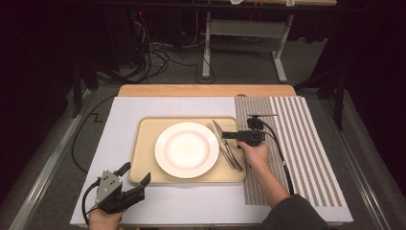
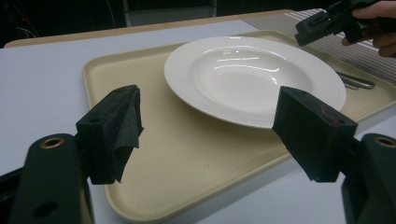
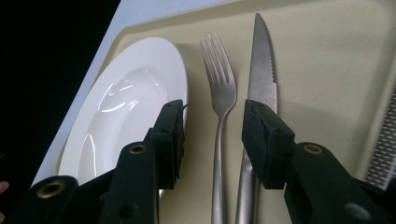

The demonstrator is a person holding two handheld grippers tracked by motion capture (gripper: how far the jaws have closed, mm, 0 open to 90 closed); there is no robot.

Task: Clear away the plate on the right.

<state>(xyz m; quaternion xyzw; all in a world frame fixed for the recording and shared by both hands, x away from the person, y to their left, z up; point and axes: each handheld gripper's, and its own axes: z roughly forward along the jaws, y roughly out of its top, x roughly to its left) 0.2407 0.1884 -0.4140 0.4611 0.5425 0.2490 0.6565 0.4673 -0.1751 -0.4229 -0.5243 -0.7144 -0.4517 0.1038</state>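
A white plate (image 1: 186,149) lies in a beige tray (image 1: 143,153), with a fork (image 1: 211,127) and a serrated knife (image 1: 219,130) side by side to its right. My right gripper (image 1: 226,136) is open just over the cutlery. In the right gripper view its jaws (image 3: 213,112) straddle the fork (image 3: 219,88), the knife (image 3: 261,65) runs under the right jaw, and the plate (image 3: 126,107) sits to the left. My left gripper (image 1: 134,173) hangs open at the tray's front left corner. Nothing is between its jaws (image 2: 208,100), which face the plate (image 2: 252,74).
The tray rests on a white mat (image 1: 124,115), and a grey striped mat (image 1: 297,143) lies to its right, both on a wooden table (image 1: 206,90). In the left gripper view the other gripper (image 2: 322,21) and a hand (image 2: 378,28) show at the top right.
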